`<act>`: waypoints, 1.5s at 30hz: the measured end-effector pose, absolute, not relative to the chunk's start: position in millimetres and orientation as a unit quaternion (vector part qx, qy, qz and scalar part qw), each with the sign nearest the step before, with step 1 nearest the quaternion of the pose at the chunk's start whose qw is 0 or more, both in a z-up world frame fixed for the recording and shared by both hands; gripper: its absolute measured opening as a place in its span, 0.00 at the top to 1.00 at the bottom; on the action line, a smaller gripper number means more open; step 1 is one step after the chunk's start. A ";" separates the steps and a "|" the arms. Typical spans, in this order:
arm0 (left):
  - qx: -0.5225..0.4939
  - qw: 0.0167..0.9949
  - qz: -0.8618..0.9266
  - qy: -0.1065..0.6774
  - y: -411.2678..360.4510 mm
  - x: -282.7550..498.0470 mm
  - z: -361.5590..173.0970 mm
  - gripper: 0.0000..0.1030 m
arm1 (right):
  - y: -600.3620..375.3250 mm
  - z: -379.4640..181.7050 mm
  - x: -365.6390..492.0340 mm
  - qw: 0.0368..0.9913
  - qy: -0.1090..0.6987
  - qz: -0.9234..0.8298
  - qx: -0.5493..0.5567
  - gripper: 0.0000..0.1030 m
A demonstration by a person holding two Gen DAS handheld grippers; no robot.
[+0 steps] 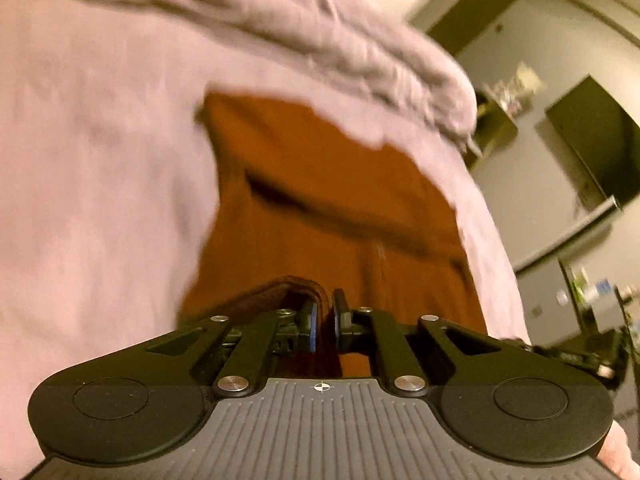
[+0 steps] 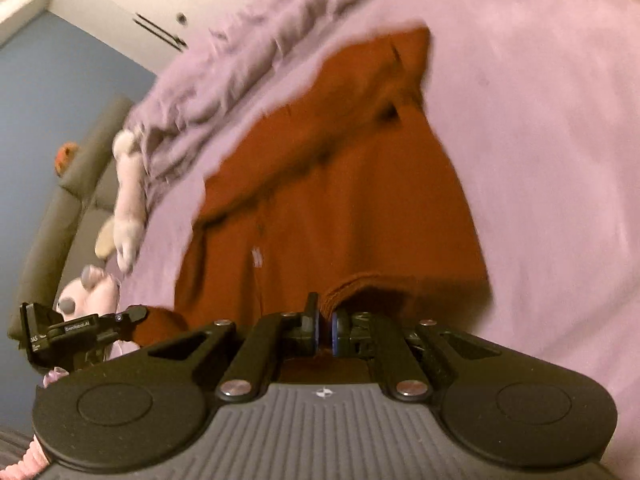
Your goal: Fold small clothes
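Observation:
A small rust-orange garment [image 1: 332, 200] lies spread on a pink bedsheet [image 1: 100, 140]; it also shows in the right wrist view [image 2: 340, 200]. My left gripper [image 1: 324, 320] is shut on the garment's near hem, which bunches between the blue pads. My right gripper [image 2: 325, 326] is shut on another part of the near hem, whose ribbed edge curls over the fingers. The left gripper [image 2: 80, 332] shows at the left of the right wrist view, with orange cloth at its tip. Both views are blurred.
A bunched lilac blanket [image 2: 224, 76] lies along the far side of the bed [image 2: 540, 160]. Plush toys [image 2: 128, 200] sit at the bed's left edge. A dark screen [image 1: 600, 152] and shelves stand on the right beyond the bed.

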State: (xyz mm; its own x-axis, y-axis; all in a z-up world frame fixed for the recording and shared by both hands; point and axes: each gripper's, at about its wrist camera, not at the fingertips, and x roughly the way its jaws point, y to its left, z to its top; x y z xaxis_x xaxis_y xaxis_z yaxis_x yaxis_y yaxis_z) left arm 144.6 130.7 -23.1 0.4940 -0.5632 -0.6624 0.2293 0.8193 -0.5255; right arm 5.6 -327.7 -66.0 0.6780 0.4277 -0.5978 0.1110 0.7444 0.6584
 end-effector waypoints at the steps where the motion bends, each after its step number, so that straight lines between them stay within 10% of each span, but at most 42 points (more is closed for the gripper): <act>1: -0.185 0.851 -0.230 0.434 129.5 157.4 -18.1 0.91 | -330.0 -58.7 17.8 0.861 0.376 0.089 0.331 0.96; 9: -0.159 0.886 -0.152 0.409 116.0 228.2 -31.3 0.88 | -337.0 -49.7 99.2 0.916 0.333 0.009 0.223 0.95; 13: -0.115 0.898 -0.131 0.404 114.1 227.6 -44.7 0.67 | -343.4 -53.8 101.6 0.922 0.322 -0.002 0.216 0.93; 17: -0.142 0.892 -0.147 0.403 137.1 219.4 -52.4 0.57 | -351.1 -61.0 89.3 0.927 0.317 -0.005 0.201 0.69; 26: -0.118 0.875 -0.181 0.433 117.8 239.3 -70.6 0.44 | -331.7 -87.5 114.2 0.920 0.363 0.015 0.145 0.56; 31: -0.104 0.864 -0.205 0.449 100.4 250.5 -74.4 0.50 | -331.1 -84.1 123.3 0.918 0.369 0.026 0.141 0.55; 33: -0.081 0.869 -0.194 0.447 94.6 250.8 -75.3 0.68 | -332.8 -83.2 122.6 0.918 0.368 0.035 0.144 0.56; 38: -0.071 0.874 -0.179 0.445 94.8 247.8 -74.2 0.86 | -331.3 -84.7 122.9 0.917 0.374 0.040 0.134 0.85; 45: -0.074 0.875 -0.207 0.431 91.7 240.5 -61.1 0.88 | -339.4 -87.1 130.0 0.920 0.365 0.021 0.142 0.67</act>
State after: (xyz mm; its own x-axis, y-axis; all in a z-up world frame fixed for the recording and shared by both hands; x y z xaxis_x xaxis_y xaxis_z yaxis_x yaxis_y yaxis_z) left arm 240.5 91.7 -61.1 0.5426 -0.4257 -0.7242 0.2975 0.9036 -0.3083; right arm 130.0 -339.4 -87.1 0.7320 0.1413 -0.6665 0.0656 0.9591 0.2754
